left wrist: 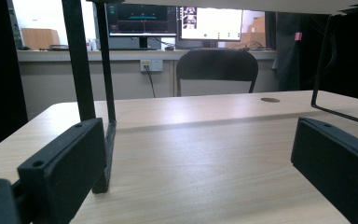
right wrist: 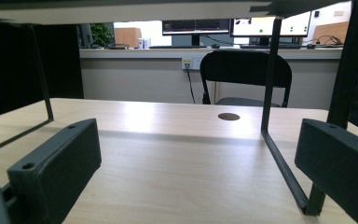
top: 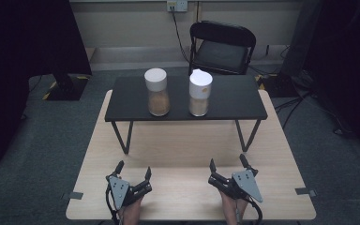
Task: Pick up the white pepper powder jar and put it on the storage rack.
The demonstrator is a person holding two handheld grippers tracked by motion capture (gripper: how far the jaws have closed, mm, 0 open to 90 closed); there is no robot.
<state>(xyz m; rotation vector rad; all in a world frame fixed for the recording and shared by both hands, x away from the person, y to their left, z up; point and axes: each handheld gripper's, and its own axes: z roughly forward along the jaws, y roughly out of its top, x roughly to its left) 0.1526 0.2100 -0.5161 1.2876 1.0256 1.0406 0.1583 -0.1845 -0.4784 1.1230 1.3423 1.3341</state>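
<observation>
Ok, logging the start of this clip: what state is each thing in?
left gripper: open, empty, low over the table
right gripper: open, empty, low over the table
left jar: upright, white cap on, on the black shelf
right jar: upright, capped, on the shelf

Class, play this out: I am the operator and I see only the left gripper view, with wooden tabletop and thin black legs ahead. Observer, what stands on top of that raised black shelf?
Observer: Two jars stand on the black shelf: the left jar and the right jar, each with a white lid and brownish contents.
Operator: Are they touching?
Observer: No, there is a clear gap between them in the high view.
Operator: Where is my other gripper?
Observer: The right gripper rests near the table's front edge, level with the left gripper, jaws apart.
Operator: Is either gripper holding anything?
Observer: No, both sit in front of the shelf with nothing between their jaws.
</observation>
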